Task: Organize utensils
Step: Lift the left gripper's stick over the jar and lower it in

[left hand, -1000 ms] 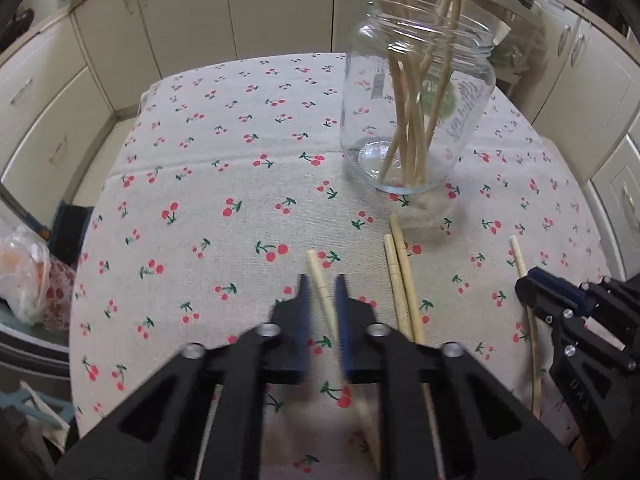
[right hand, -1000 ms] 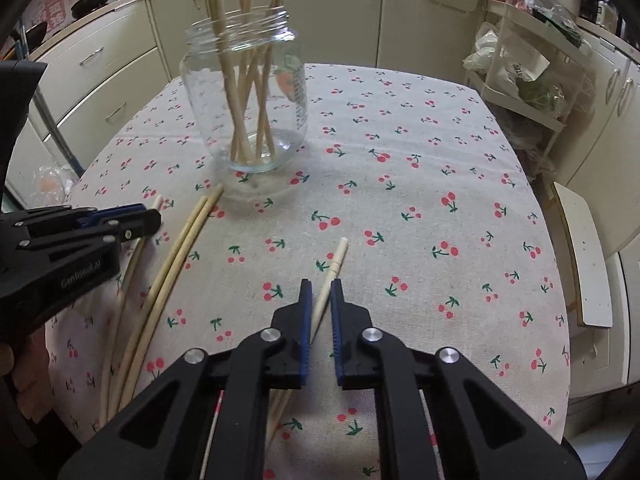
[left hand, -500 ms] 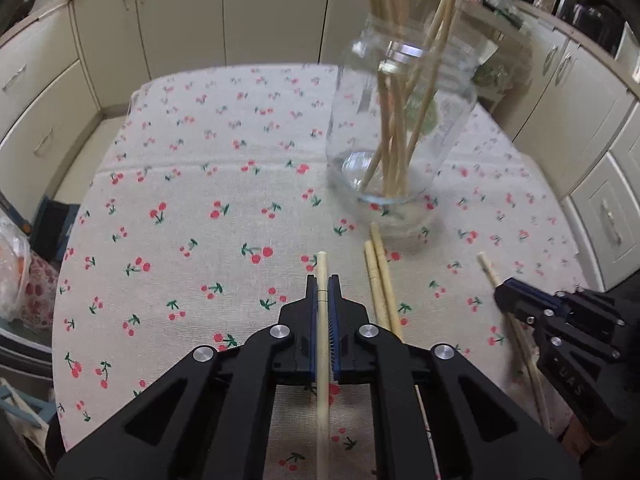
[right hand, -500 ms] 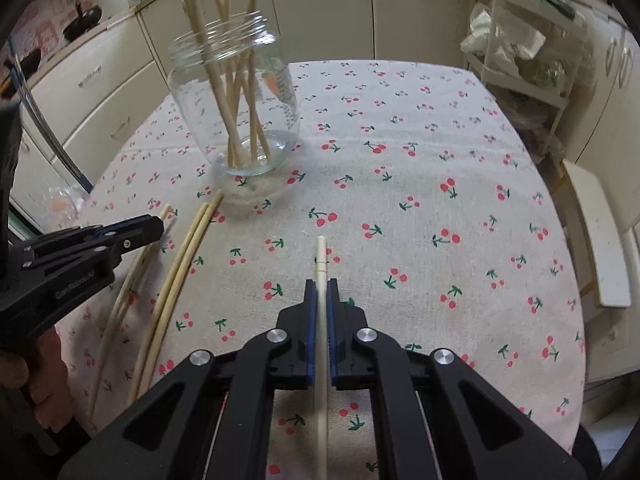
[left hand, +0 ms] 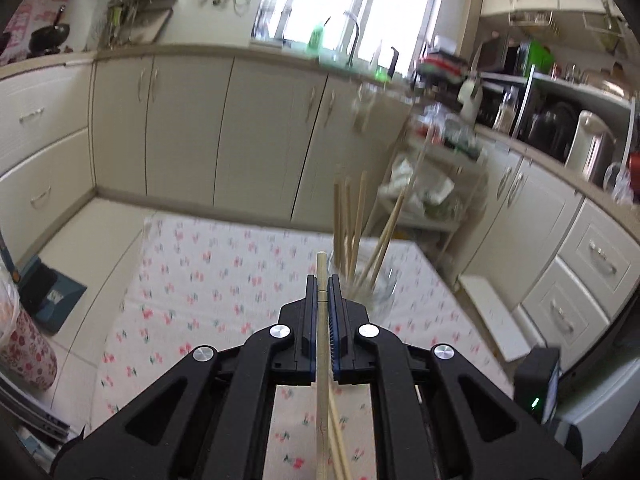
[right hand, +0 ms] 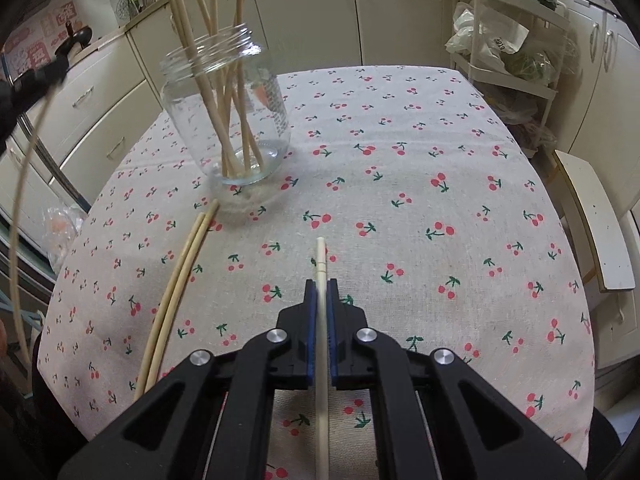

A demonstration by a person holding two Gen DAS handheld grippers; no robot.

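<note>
My left gripper [left hand: 321, 280] is shut on a wooden chopstick [left hand: 321, 344] and holds it raised above the table, tip pointing toward the glass jar [left hand: 370, 286] of chopsticks just ahead to the right. My right gripper [right hand: 320, 285] is shut on another chopstick [right hand: 321, 268], held low over the cherry tablecloth [right hand: 420, 208]. The jar [right hand: 228, 120] with several chopsticks stands at the far left in the right wrist view. Two loose chopsticks [right hand: 180, 280] lie on the cloth left of my right gripper. The left gripper [right hand: 32, 80] and its chopstick show at the left edge of that view.
Cream kitchen cabinets [left hand: 192, 128] surround the table. A wire rack with bags [right hand: 508, 40] stands beyond the table's far right corner. A white stool [right hand: 596, 220] sits right of the table. A patterned bag [left hand: 22, 344] is at the left on the floor.
Both grippers closed on chopsticks. The left gripper has lifted its chopstick high and tilted up toward the jar's top. The right gripper holds its chopstick slightly raised and closer to the table's middle.
</note>
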